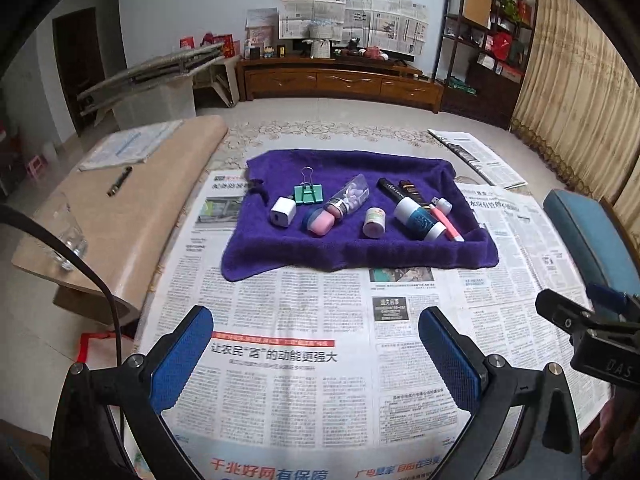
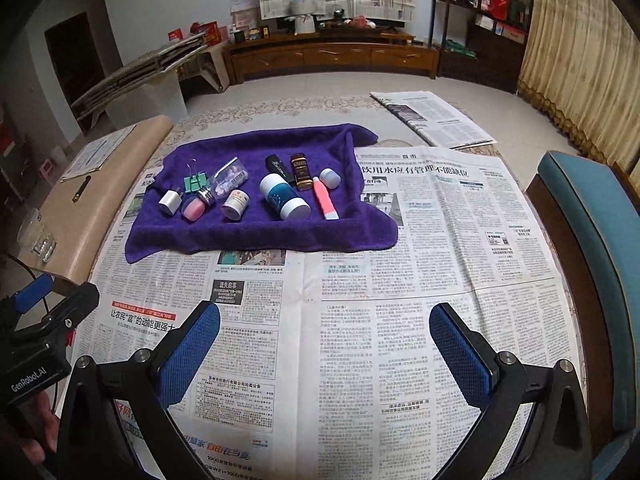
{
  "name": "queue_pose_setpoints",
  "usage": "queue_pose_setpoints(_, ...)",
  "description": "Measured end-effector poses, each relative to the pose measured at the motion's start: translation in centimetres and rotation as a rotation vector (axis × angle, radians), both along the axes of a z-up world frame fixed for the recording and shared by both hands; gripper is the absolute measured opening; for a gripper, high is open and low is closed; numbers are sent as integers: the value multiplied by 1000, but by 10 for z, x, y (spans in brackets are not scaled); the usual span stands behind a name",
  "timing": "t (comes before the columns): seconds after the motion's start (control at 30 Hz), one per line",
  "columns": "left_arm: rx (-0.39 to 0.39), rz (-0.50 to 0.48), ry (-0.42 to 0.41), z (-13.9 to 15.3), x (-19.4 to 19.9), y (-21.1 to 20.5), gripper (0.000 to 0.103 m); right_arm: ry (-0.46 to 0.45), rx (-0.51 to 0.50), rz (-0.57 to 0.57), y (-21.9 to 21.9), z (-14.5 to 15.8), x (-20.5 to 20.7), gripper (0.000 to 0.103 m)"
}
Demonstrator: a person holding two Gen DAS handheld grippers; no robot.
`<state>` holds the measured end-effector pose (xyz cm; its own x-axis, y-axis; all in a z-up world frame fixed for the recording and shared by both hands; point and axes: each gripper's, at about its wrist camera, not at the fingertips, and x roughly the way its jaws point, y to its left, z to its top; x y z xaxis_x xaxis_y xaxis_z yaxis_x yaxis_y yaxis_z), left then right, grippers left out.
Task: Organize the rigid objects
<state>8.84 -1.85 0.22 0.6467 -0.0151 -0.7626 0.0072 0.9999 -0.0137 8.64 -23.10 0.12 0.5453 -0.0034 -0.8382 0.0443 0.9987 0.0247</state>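
Observation:
A purple towel (image 1: 352,252) (image 2: 256,236) lies on a newspaper-covered table and bears a row of small objects: a white charger plug (image 1: 283,211) (image 2: 169,201), a green binder clip (image 1: 308,193) (image 2: 195,181), a clear pill tube (image 1: 349,198) (image 2: 228,180), a pink capsule case (image 1: 320,221) (image 2: 193,208), a small white jar (image 1: 374,222) (image 2: 236,204), a white-and-teal bottle (image 1: 418,218) (image 2: 283,196), a black tube (image 1: 392,190) (image 2: 277,165), a dark lighter (image 2: 301,172) and a pink pen (image 1: 449,222) (image 2: 325,199). My left gripper (image 1: 316,328) and right gripper (image 2: 324,328) are open, empty, well short of the towel.
A beige side table (image 1: 132,216) at the left holds a glass (image 1: 70,236), papers and a dark pen (image 1: 119,181). A blue-cushioned chair (image 2: 592,232) stands at the right. A folded newspaper (image 2: 434,120) lies at the table's far right.

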Motion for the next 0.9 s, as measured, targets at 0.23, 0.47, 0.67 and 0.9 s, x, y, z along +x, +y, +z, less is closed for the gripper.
queue_pose_setpoints(0.23, -2, 14, -13, 7, -8, 1, 103, 9, -19, 16, 13, -1, -2, 103)
queue_pose_setpoints(0.47, -1, 20, -8, 7, -10, 3, 103, 11, -29, 10, 18, 1, -3, 103)
queue_pose_setpoints(0.67, 4, 31, -4, 7, -9, 6, 103, 10, -21, 12, 21, 3, -4, 103)
queue_pose_setpoints(0.9, 0, 30, -2, 8, -10, 7, 103, 7, -19, 17, 22, 6, -4, 103)
